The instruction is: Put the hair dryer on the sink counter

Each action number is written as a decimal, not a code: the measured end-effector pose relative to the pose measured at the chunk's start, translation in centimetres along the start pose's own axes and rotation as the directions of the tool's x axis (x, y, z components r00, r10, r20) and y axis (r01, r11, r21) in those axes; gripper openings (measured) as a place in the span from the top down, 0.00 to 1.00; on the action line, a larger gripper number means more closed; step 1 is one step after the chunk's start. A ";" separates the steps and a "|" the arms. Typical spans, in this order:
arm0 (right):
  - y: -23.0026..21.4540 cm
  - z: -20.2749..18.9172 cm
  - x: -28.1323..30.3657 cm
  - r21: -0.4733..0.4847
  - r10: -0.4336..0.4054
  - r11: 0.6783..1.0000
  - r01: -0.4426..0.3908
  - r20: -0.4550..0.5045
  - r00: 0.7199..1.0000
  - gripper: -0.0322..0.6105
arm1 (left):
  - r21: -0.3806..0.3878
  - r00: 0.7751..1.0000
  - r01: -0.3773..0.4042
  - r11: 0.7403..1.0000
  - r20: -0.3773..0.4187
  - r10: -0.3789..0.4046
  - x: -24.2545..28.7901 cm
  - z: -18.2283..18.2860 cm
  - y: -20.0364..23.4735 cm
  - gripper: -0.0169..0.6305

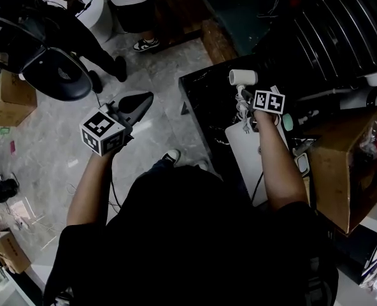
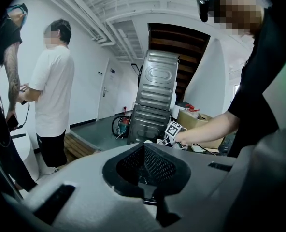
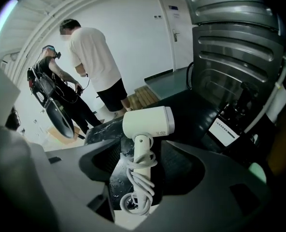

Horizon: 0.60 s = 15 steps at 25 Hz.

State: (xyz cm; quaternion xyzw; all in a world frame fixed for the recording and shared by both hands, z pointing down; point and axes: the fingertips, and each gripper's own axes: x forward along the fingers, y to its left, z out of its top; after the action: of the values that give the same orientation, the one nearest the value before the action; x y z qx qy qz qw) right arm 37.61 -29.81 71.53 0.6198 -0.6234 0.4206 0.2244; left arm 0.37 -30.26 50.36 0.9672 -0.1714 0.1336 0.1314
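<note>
Right gripper (image 3: 142, 178) is clamped on the handle of the white hair dryer (image 3: 148, 122). The handle runs straight along the jaws, barrel crosswise on top. The black counter (image 1: 204, 101) looks to be directly below, centre-right in the head view. Left gripper (image 2: 145, 180) is closed and empty, off at centre-left over the floor.

white hair dryer (image 3: 148, 124), black sink counter (image 1: 204, 101)

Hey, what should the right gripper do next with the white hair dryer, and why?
Probably lower it onto the black counter: the right gripper grips the white cord-wrapped hair dryer by its handle, over that surface.
</note>
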 end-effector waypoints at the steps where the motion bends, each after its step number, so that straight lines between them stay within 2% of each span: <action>1: 0.1 0.0 -0.5 0.008 0.002 1.000 -0.002 0.015 1.000 0.54 | 0.001 1.000 0.006 1.000 -0.002 -0.006 0.0 0.0 -0.1 0.95; 5: -0.7 0.1 -3.4 0.048 -0.031 0.998 0.027 0.092 0.995 0.66 | 0.002 0.999 0.034 0.999 0.024 -0.034 0.5 1.1 -0.4 0.95; 15: -4.0 -1.8 -11.1 0.135 -0.140 0.984 0.115 0.198 0.970 0.79 | 0.016 0.986 0.159 0.987 0.049 -0.160 2.6 3.1 -2.7 0.95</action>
State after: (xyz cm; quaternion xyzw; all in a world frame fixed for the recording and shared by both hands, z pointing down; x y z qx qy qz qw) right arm 42.47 -21.36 64.59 0.7116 -0.5751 0.3759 0.1466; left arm 4.37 -29.46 47.73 0.9816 -0.0960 0.0994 0.1317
